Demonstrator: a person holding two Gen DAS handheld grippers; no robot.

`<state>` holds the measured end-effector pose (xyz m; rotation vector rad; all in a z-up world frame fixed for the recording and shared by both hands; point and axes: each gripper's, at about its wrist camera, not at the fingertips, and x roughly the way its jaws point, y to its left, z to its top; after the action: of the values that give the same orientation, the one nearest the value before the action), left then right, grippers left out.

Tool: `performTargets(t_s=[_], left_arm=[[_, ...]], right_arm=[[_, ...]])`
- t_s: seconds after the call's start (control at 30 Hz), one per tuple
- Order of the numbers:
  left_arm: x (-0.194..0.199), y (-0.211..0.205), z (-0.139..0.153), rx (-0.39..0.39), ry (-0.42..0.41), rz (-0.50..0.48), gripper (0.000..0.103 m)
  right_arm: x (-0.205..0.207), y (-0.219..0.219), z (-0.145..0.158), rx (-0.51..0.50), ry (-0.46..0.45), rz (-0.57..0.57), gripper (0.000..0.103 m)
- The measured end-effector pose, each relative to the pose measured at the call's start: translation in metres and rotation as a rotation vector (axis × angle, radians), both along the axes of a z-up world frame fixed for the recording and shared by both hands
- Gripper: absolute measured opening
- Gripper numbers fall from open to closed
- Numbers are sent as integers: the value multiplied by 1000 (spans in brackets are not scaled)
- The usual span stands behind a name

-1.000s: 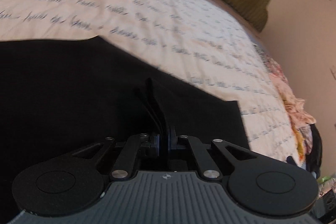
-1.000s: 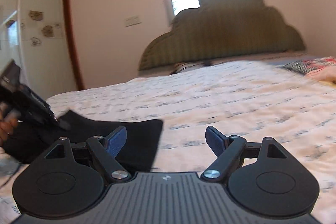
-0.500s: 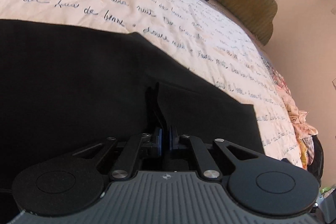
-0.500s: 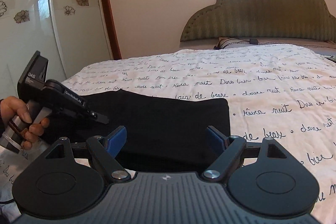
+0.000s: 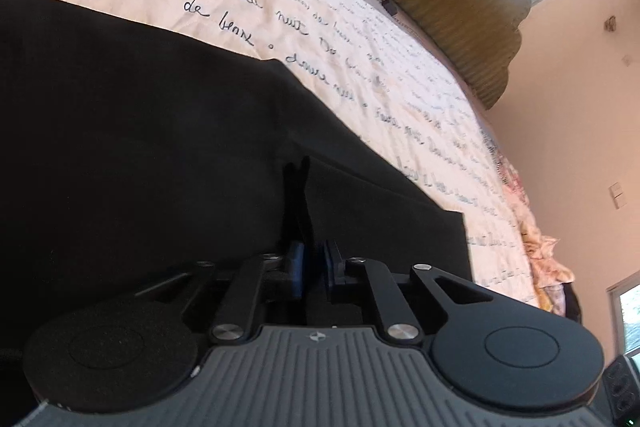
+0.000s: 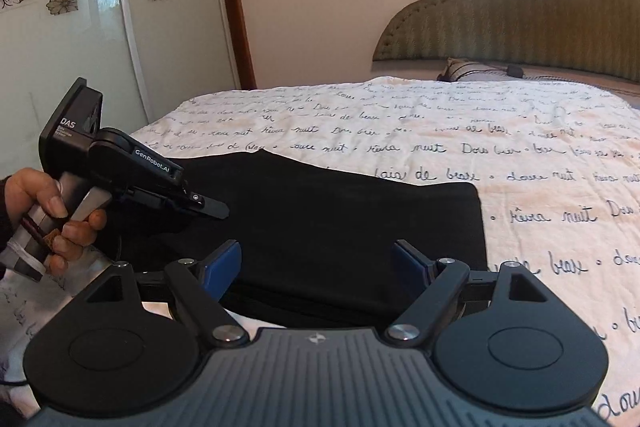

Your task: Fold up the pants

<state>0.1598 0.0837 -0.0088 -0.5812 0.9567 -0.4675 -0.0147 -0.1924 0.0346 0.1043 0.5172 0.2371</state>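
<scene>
both hand-held grippers sit at the near edge of the bed. largest in view is the cream quilted bedspread printed with dark script (image 6: 440,131), and on its near left part lie the black fabric pants (image 6: 340,211), flat in a rough rectangle with a squared corner to the right. the left gripper (image 5: 313,269), black with blue pads, has its fingers drawn almost together on a thin raised pleat of the pants; in the right wrist view it is seen from the side, gripped by the person's hand (image 6: 48,211), tip down on the cloth at the left. the right gripper (image 6: 318,263) hangs spread wide just over the near edge of the pants, with nothing between its blue pads (image 6: 224,265).

judging by this, the step is to get a second hold, so the right gripper should drop onto the near edge, catch every layer, and then lift level with the left so the fold lands square.

beyond stand the green ribbed padded headboard (image 6: 520,11) far right and a glass wardrobe door with flower prints (image 6: 64,11) far left. nothing lies across the pants; only loose layers slipping looks risky.
</scene>
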Motion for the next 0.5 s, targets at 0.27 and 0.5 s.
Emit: performTargets(t_s=[0.27, 0.5], left_arm=[[-42, -6, 68, 42, -256, 69, 31], [-56, -78, 23, 180, -228, -109, 34]], right_arm=[[45, -40, 22, 320, 27, -52, 84], [129, -77, 0, 550, 262, -168, 85]])
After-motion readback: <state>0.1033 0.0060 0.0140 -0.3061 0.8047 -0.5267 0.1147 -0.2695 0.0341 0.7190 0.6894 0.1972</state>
